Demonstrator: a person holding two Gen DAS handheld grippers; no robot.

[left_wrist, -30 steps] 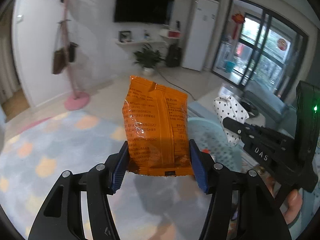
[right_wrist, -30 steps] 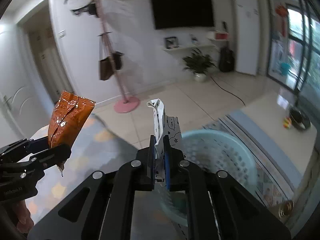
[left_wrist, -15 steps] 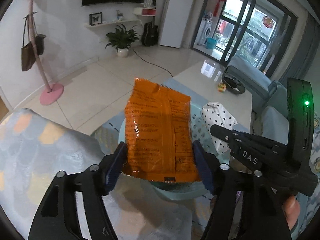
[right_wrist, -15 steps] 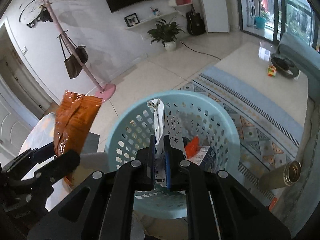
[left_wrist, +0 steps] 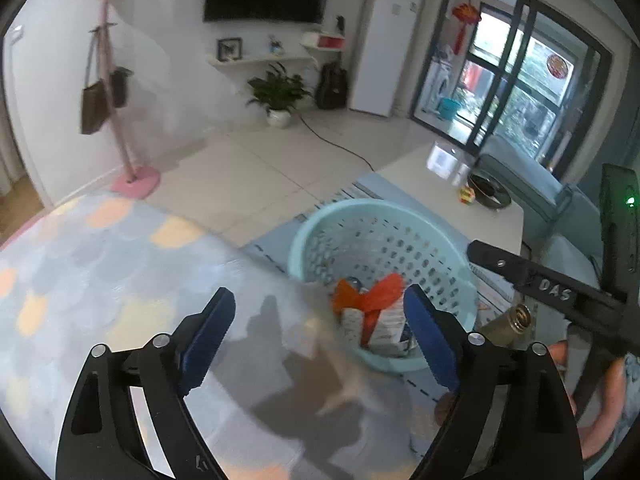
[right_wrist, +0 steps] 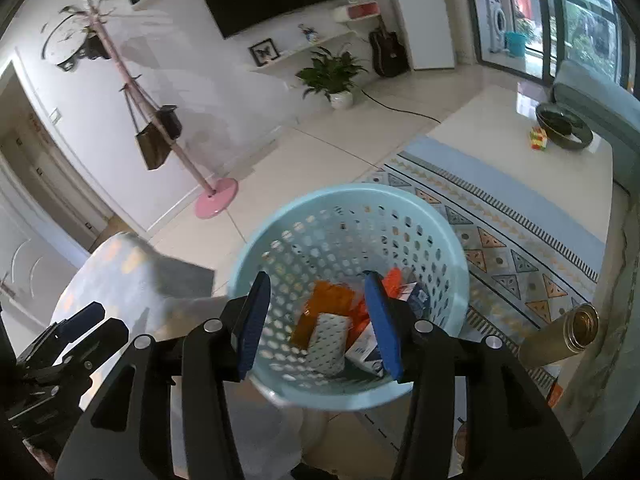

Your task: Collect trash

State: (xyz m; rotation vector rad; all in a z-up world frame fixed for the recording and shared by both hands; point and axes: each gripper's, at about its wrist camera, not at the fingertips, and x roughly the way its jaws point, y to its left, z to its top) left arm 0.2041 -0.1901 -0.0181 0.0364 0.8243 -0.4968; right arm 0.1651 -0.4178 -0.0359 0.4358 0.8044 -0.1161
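Both wrappers released since the earlier frames, now lying in the basket

Left claw [left_wrist: 318,334] and right claw [right_wrist: 316,320], jaws just opened, stand empty above the pale blue basket [right_wrist: 452,240]; orange packet [right_wrist: 326,308] and dotted white wrapper [right_wrist: 330,340] rest inside

Tiled floor [right_wrist: 280,168] carries patterned rug [right_wrist: 512,240]; light-blue basket [right_wrist: 448,240] and brass-coloured can [right_wrist: 560,338] on rug.
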